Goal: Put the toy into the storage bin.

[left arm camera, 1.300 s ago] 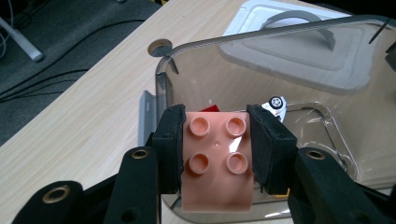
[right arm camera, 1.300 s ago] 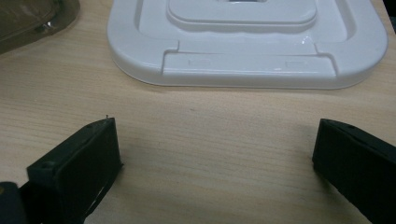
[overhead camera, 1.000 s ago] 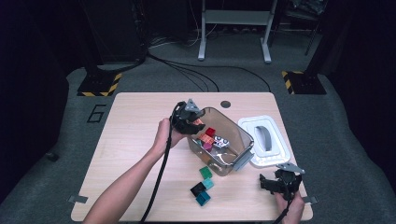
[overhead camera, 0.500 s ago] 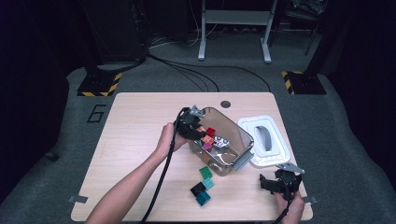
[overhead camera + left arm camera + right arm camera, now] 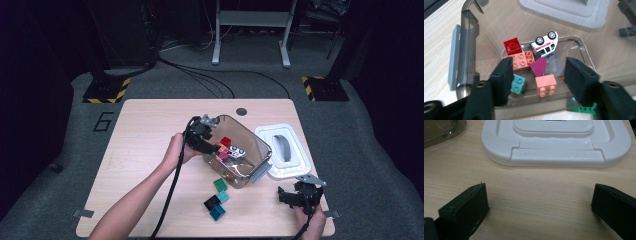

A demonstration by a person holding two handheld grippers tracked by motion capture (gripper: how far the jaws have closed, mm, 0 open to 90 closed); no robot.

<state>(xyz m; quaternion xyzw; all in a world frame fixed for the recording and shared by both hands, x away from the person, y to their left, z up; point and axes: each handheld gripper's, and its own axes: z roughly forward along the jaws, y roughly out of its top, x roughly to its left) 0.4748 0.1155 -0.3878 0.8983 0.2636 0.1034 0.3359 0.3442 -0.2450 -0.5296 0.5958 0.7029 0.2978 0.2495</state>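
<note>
My left gripper (image 5: 207,137) (image 5: 540,75) hangs over the near-left part of the clear plastic bin (image 5: 257,147) (image 5: 466,37). Its jaws have just been opening and stand apart, with nothing pressed between the pads. Below them in the bin lie a red brick (image 5: 512,45), a large salmon brick (image 5: 521,60), a magenta piece (image 5: 538,67), a small salmon brick (image 5: 545,84), a teal brick (image 5: 517,84) and a white toy car (image 5: 544,46) (image 5: 237,152). My right gripper (image 5: 300,195) (image 5: 540,202) rests open near the table's front right corner, over bare wood.
The bin's white lid (image 5: 282,150) (image 5: 556,142) lies right of the bin. Loose on the table in front of the bin are a green brick (image 5: 219,184), a light teal brick (image 5: 223,196), a black brick (image 5: 211,202) and a darker teal brick (image 5: 217,213).
My left gripper has moved right from the bin's left rim to over its inside, and its jaws have spread. The right gripper has stayed put.
</note>
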